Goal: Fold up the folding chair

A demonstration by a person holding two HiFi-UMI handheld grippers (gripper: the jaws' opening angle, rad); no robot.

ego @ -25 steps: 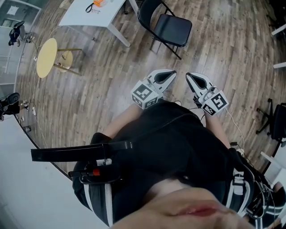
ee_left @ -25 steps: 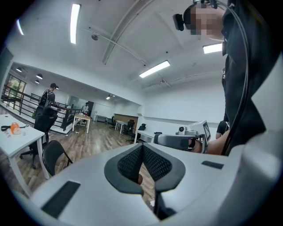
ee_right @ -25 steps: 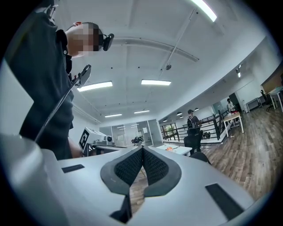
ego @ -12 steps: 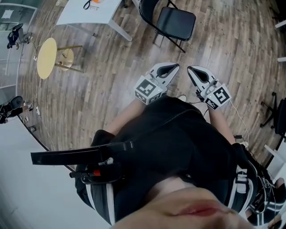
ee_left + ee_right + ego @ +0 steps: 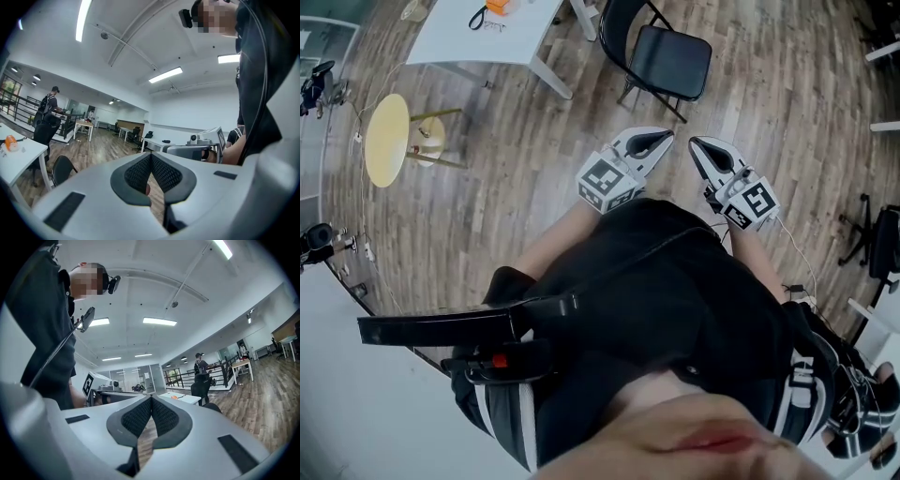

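With left gripper (image 5: pixel 666 139) and right gripper (image 5: pixel 694 142) pressed together and empty, the far folding chair (image 5: pixel 671 58) looks stiff and weighty, probably best taken by its seat edge.

Top of the folding chair (image 5: pixel 673 61) and white table (image 5: pixel 457 37) cropped at the head view's upper edge

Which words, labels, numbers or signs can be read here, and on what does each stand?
No words or numbers can be read.
Left gripper: its cube bears a black-and-white square pattern, no letters.
Right gripper: the same.
Things on the white table: too small to read.
White print on the person's clothing: blurred.
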